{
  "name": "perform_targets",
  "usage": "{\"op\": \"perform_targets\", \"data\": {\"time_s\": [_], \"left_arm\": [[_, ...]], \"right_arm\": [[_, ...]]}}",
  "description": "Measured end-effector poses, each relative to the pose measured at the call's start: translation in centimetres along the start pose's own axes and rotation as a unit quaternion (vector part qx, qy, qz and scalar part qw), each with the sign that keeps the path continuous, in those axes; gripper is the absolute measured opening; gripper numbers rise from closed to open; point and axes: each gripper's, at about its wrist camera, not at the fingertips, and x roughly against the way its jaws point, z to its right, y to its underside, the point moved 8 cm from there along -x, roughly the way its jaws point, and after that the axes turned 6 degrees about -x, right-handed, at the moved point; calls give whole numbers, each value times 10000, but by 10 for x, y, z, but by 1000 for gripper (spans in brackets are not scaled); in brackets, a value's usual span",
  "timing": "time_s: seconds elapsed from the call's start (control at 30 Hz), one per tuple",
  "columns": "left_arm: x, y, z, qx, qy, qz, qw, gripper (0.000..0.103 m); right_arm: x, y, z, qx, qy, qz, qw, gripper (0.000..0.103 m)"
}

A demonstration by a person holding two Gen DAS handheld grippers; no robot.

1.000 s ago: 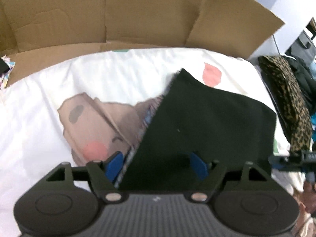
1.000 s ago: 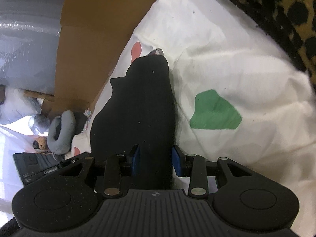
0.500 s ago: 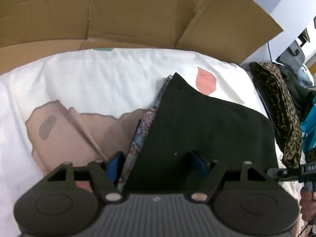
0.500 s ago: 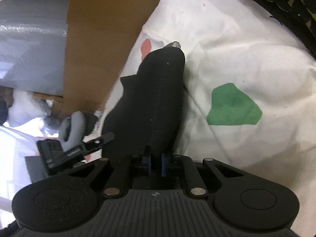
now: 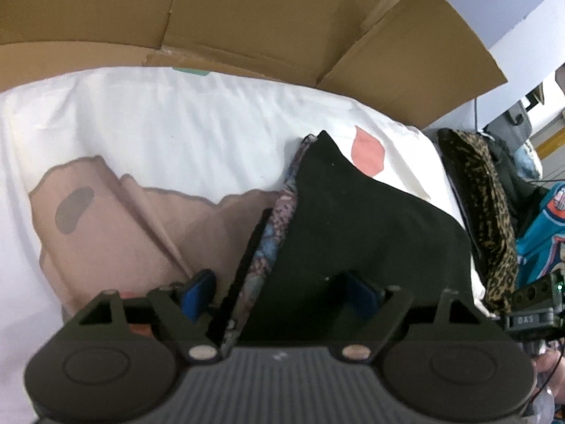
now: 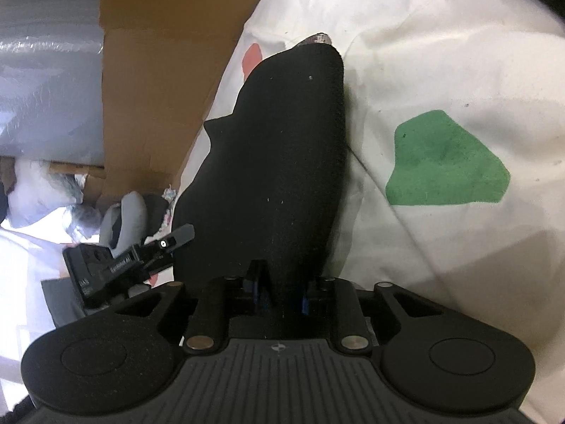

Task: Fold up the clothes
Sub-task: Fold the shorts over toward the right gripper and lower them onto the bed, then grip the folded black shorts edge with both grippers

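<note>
Black folded garment with patterned lining on white printed bedsheet, left tool spread and opening astride its near edge, right tool opening, fabric between its fingers, cardboard at 12 o'clock

Your folded garment lies on sheet, its near edge between left gripper fingers. Cardboard stands behind sheet. Clothes pile sits right of garment, off sheet edge. Right gripper straddles garment's end fold.
</note>
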Motion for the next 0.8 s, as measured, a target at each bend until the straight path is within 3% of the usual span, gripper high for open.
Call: {"op": "perform_targets", "data": {"time_s": [0.07,0.37,0.6,0.7,0.8], "left_arm": [[0,1,1,-11,97,-45,9999,68],[1,8,8,308,272,-70,9991,52],[0,18,19,567,425,-101,9974,48],[1,19,28,425,427,-156,9981,48],[2,17,28,364,331,-162,9987,56]], "right_arm": [[0,-1,0,-1,-17,-3,10000,8],[14,-7,-11,68,-45,97,9999,7],[25,-17,-13,167,81,102,9998,6],[33,-22,-12,205,131,118,9996,6],[36,-24,-9,234,150,93,9996,6]]}}
